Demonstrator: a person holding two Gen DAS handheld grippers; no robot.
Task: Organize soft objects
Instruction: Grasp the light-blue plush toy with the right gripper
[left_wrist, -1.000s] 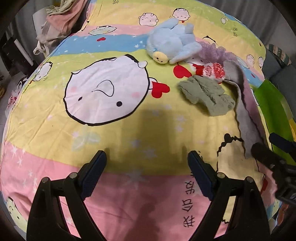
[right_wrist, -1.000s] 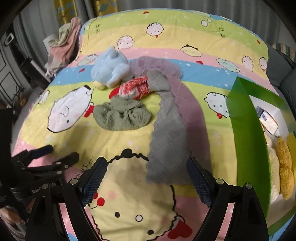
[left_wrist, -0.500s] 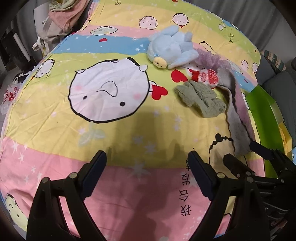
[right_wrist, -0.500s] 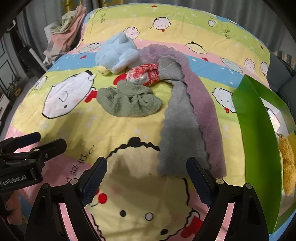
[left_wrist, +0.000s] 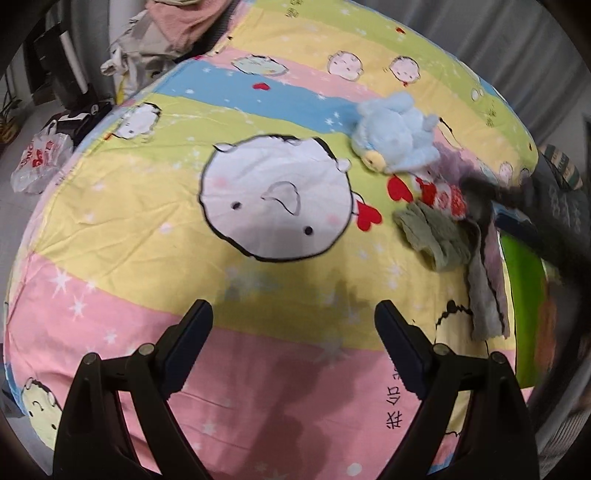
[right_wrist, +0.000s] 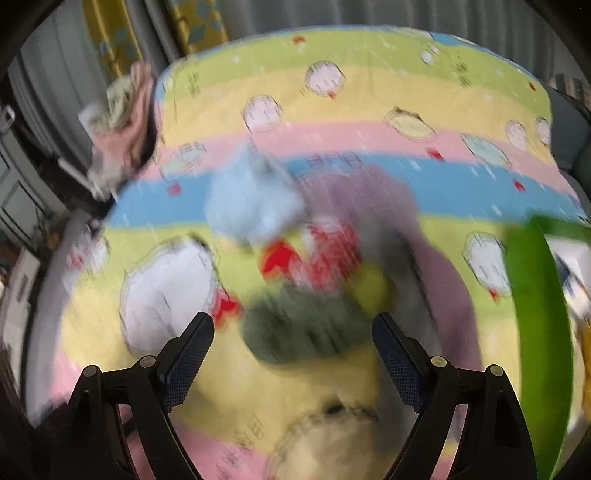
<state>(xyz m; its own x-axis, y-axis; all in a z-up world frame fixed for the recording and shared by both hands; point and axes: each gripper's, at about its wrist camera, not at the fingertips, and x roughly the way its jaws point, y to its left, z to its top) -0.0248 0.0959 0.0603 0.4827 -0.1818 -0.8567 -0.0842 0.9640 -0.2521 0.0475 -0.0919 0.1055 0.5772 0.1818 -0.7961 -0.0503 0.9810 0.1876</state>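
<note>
Bed cover (left_wrist: 155, 266): a striped cartoon-print spread is seen filling both views; it serves as the sorting surface on which the soft things are laid out.
Green box (right_wrist: 532, 314): its upright wall is seen at the right edge of the right wrist view, just beside the cloths, probably so that items can be dropped in with a short carry; something yellow and fluffy shows at its far right.
Grey and mauve cloth (left_wrist: 484, 280): it is draped lengthwise at the right of the left wrist view, its edge touching the green cloth.
Blue plush toy (left_wrist: 399, 136): it is lying upper right of centre, against the heap.
Green cloth (right_wrist: 303, 332): crumpled and blurred, it is framed between the right tongs' jaws but not touched; it is judged the likely first pick.
Red-and-white item (left_wrist: 448, 195): it is tucked between toy and cloths.
Left gripper (left_wrist: 293, 341): spread wide, nothing held, over bare cover.
Right gripper (right_wrist: 291, 350): spread wide, empty.
</note>
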